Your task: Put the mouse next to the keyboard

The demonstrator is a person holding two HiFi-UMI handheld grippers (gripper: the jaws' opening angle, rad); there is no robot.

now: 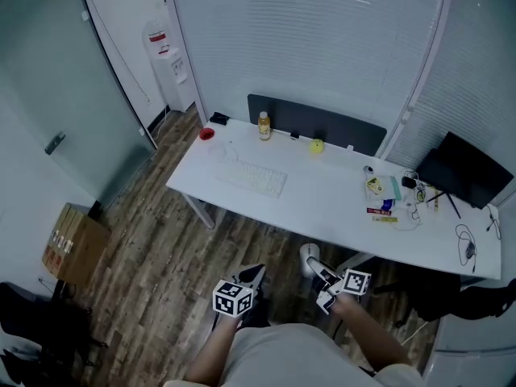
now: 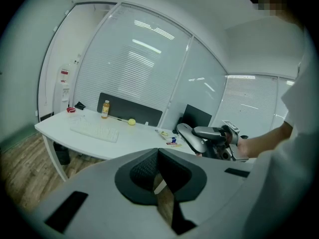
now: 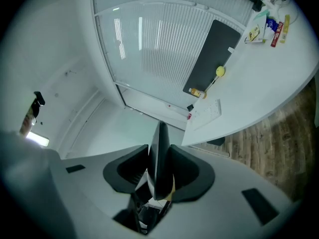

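Note:
The white keyboard (image 1: pixel 254 176) lies on the left half of the white desk (image 1: pixel 322 200); the left gripper view has the keyboard (image 2: pixel 94 131) on the desk's near left, and the right gripper view shows the keyboard (image 3: pixel 207 112) far off. I stand back from the desk, over the wooden floor. My right gripper (image 1: pixel 316 271) is shut on a grey-white mouse (image 1: pixel 309 256), which appears edge-on between the jaws as the mouse (image 3: pixel 159 158). From the left gripper view the mouse (image 2: pixel 192 136) sticks out of that gripper. My left gripper (image 1: pixel 253 274) is shut, its tips (image 2: pixel 158 152) touching with nothing between them.
On the desk stand a yellow bottle (image 1: pixel 264 125), a yellow ball (image 1: pixel 317 145) and a red object (image 1: pixel 207 133) along a dark back panel (image 1: pixel 314 123). Small clutter and cables (image 1: pixel 387 200) and a black monitor (image 1: pixel 468 172) are at the right. A cardboard box (image 1: pixel 72 244) sits on the floor at left.

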